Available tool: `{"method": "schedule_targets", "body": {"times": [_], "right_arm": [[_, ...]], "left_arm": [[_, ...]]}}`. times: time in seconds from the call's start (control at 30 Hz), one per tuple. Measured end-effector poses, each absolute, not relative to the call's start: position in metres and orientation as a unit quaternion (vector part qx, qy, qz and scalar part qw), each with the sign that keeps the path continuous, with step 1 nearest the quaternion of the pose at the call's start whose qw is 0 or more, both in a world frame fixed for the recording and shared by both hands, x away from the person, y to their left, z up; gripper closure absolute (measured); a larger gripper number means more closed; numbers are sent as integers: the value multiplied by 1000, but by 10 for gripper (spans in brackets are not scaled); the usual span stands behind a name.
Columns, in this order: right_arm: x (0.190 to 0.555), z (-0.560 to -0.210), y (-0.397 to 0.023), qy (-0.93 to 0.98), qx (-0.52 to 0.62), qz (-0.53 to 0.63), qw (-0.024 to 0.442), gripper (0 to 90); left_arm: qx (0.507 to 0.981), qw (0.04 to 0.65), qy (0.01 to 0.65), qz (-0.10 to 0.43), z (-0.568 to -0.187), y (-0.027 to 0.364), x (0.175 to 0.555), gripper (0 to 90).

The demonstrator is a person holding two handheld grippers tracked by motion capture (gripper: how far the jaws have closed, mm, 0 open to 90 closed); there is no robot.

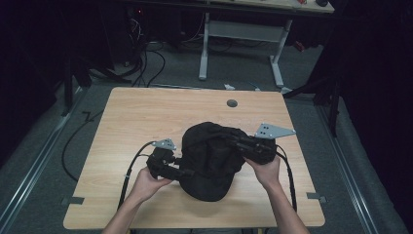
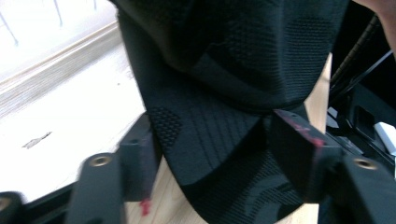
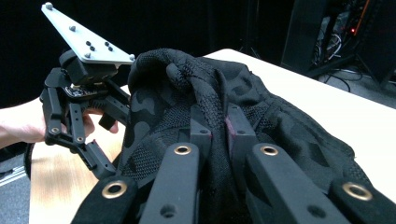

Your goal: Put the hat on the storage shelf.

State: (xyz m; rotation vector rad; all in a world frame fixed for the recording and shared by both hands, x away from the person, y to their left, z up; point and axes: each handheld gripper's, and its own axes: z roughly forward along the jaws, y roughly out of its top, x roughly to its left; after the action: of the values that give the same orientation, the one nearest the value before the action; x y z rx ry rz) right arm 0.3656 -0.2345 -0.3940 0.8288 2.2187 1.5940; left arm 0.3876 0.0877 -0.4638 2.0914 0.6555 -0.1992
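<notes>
At the middle of the wooden bench (image 1: pixel 126 117) lies a black cap (image 1: pixel 212 156), its long axis running front to back, brim toward the person. Left gripper (image 1: pixel 187 171) straddles the brim, jaws apart; right gripper (image 1: pixel 229 137) pinches the crown fabric.

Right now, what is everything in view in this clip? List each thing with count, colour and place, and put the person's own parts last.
Cap: one, black patterned knit, near middle of the table, held between both grippers.
Table: one, light wood, centre of the high view; a small grey round cap sits near its far edge.
Second table: one, white legs, on the floor beyond.
Cables: several, black, on the grey floor at the far left.
Left gripper: one, black, jaws either side of the cap's brim.
Right gripper: one, black, jaws pinching the cap's fabric.
Hands: two, left hand, right hand.
</notes>
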Motion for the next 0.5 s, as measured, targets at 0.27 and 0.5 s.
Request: {"method": "schedule_targets", "body": {"times": [0.27, 0.5], "right_arm": [[371, -388, -225, 771, 275, 554, 149, 843], [370, -386, -219, 775, 258, 555, 154, 842]], "left_arm": [[844, 457, 268, -85, -464, 95, 390, 436], [839, 461, 269, -104, -463, 105, 387, 559]]}}
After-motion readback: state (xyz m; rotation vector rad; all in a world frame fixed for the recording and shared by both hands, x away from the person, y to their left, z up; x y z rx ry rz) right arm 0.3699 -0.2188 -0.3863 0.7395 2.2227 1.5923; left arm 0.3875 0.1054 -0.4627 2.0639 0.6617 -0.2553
